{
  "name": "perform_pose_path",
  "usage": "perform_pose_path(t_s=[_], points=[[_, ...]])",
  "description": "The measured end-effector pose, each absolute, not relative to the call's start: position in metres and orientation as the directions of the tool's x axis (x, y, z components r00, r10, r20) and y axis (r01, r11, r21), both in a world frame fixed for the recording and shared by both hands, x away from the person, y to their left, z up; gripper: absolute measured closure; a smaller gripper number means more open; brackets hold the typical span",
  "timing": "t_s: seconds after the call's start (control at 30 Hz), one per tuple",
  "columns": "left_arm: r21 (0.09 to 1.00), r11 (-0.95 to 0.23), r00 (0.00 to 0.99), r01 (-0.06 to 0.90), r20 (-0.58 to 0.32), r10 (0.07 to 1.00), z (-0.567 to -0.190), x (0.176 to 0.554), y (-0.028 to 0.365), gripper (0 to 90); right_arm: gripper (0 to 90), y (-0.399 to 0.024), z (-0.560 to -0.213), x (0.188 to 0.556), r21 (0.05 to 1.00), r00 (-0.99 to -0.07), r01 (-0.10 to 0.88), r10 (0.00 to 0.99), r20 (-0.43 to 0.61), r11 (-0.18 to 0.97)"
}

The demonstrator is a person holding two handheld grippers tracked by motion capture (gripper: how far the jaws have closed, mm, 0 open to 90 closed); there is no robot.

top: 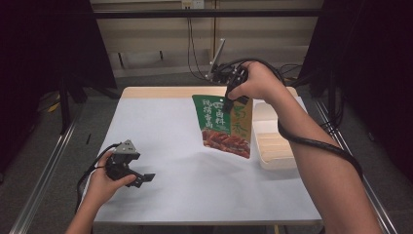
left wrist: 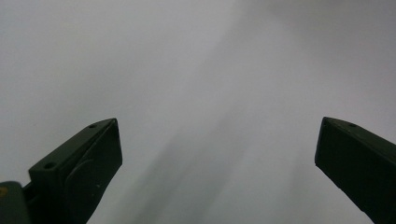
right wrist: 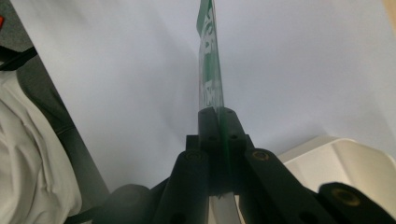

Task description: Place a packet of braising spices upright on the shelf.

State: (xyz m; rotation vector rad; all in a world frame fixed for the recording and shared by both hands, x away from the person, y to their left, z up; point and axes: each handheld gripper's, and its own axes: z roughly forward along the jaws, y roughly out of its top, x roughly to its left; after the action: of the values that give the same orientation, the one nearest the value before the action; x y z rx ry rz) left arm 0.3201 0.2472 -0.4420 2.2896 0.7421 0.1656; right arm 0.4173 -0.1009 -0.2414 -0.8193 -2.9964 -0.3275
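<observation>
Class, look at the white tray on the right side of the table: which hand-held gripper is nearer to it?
Right. The right hand-held gripper hangs just beside the white tray's far end, clamped on the snack pouch. The left hand-held gripper rests across the table near its front left.

White table with wooden far edge, cream tray at its right side, grey floor, metal rails left and right, wall sockets far.
</observation>
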Motion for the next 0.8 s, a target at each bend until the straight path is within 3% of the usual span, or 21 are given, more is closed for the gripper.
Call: perform_pose_path(t_s=[0.8], points=[[0.671,-0.552,0.814,0.496,-0.138,0.564,-0.444,0.321,0.254,0.0,90.0,-0.132,-0.228,0.454,0.227,-0.854,0.517,0.514,0.077,0.825]])
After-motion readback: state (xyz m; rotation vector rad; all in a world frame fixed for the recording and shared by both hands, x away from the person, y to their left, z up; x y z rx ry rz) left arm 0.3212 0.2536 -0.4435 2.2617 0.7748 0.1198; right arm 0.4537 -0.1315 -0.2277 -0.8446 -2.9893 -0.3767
